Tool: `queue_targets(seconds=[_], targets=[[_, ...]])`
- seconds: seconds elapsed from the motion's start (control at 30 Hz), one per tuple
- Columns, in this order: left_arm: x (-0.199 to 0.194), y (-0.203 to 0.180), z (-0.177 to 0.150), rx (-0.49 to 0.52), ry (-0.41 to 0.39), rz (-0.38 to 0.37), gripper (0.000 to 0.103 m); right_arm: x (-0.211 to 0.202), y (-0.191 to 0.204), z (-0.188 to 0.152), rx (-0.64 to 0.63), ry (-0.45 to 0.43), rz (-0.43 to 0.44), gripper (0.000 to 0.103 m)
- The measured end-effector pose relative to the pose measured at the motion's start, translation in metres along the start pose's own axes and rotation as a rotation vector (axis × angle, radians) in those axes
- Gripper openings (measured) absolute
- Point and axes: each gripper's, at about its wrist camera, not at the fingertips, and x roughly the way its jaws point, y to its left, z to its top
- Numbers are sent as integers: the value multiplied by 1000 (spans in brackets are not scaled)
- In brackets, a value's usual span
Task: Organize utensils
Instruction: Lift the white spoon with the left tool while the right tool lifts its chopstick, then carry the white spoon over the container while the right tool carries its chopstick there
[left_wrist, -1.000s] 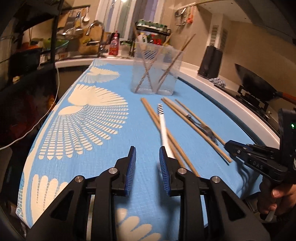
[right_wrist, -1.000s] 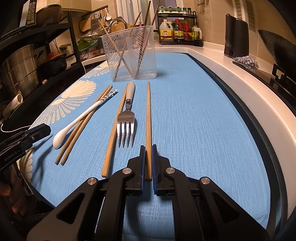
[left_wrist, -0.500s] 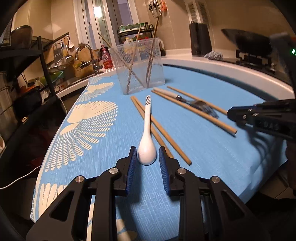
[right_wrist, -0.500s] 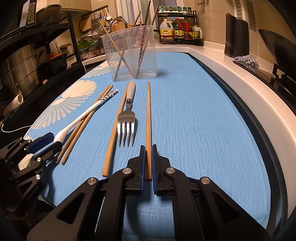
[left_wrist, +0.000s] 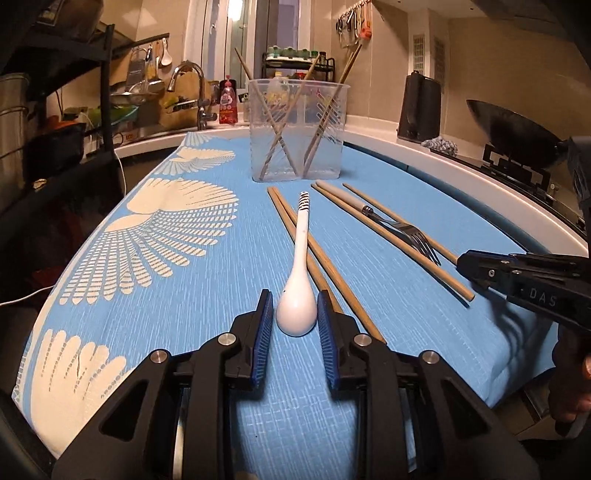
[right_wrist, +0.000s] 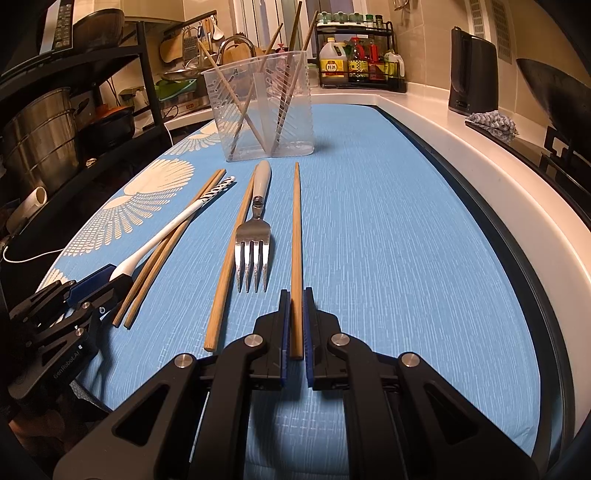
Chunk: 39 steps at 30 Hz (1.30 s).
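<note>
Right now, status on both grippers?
Left gripper open, straddling white spoon bowl. Right gripper shut on chopstick. Fork alongside, clear holder ahead.

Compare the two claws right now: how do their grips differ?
The left claw is open, its pads flanking the white spoon bowl with gaps either side. The right claw is shut on a chopstick near its end. Both sit low over the blue mat.
</note>
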Motion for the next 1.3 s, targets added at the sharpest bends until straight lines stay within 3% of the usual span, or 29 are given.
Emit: queue_targets(seconds=[0.27,0.87,1.1,1.3], targets=[[1,-6,-5,12,-50,19,25,-1,0,-1,-1,-15,-7,7],[-4,-5,0,31,-67,8,22,-9,6,-3,-18,-74,-22,7],[-21,-8,9,54,-118,2,22,-29,6,9,-14,-130,-31,6],[-44,-5,32,65,-209,7,22,-51,7,26,-24,-194,-30,6]])
